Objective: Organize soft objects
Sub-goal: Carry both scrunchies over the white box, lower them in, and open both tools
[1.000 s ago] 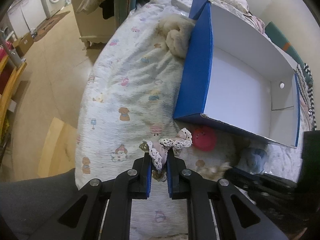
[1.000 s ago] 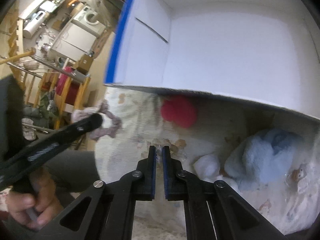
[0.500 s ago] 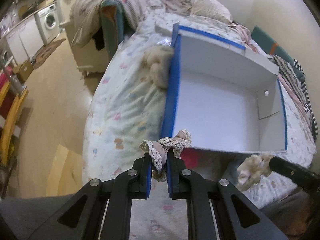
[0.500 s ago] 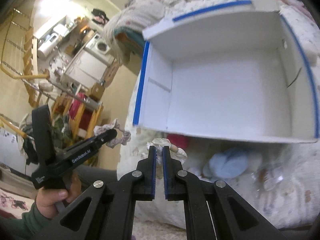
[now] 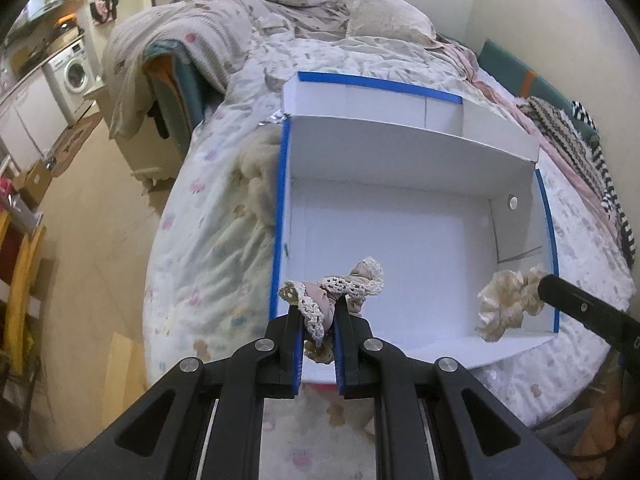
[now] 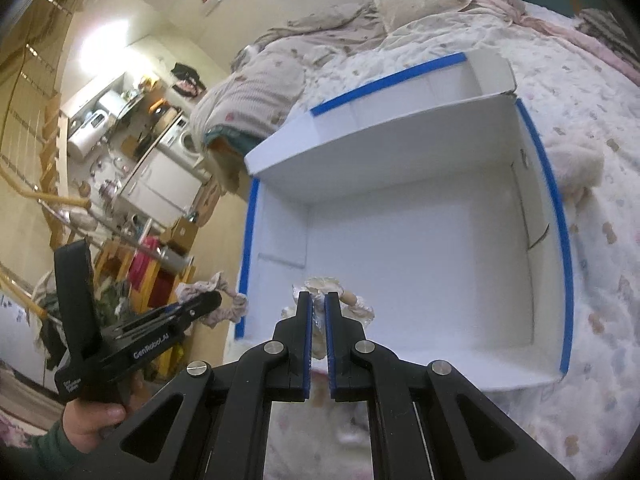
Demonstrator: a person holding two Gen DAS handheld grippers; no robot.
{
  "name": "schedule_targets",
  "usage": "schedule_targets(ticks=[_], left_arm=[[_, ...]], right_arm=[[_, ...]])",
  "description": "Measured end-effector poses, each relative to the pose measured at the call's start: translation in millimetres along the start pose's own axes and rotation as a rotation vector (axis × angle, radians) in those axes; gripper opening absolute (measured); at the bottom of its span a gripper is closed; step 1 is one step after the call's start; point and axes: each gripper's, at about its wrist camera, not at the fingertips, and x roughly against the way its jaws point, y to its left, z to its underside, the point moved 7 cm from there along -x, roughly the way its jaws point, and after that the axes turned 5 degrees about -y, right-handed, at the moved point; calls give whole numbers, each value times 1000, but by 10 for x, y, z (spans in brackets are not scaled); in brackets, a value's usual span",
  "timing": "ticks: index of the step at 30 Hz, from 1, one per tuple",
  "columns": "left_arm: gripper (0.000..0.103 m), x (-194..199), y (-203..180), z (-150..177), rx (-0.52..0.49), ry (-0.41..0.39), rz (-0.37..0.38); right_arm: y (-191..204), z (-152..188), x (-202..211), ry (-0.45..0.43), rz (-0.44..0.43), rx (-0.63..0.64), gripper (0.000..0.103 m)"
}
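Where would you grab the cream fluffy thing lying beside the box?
Probably pinch the fluffy thing across its bulging middle, coming from above on the side away from the box: it slumps against the blue wall, leaving no room there for a finger.

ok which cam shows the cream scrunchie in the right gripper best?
Left wrist view: the cream scrunchie hangs in full profile over the blue-edged box. In the right wrist view the right gripper, shut on it, hides most; only frills show.

Cream scrunchie (image 6: pixel 320 320) in right gripper (image 6: pixel 316 300)
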Motion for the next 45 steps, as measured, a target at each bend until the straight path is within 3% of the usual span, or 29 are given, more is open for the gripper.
schedule_targets(ticks=[7,18,32,45], left_arm=[[11,-369,-142,-55,-24,35,-3],[11,-841,-211,67,-9,70,-11],[12,-1007,-319,169,-76,95,-22],[12,-1041,-276,229,-62,117,-21]], right_arm=[[-239,-117,-266,-3,28,-39,8],[-497,-11,-525,30,67,-90,8],[-563,205,-990,177,151,-104,8],[-552,242,-1090,186,164,-108,8]])
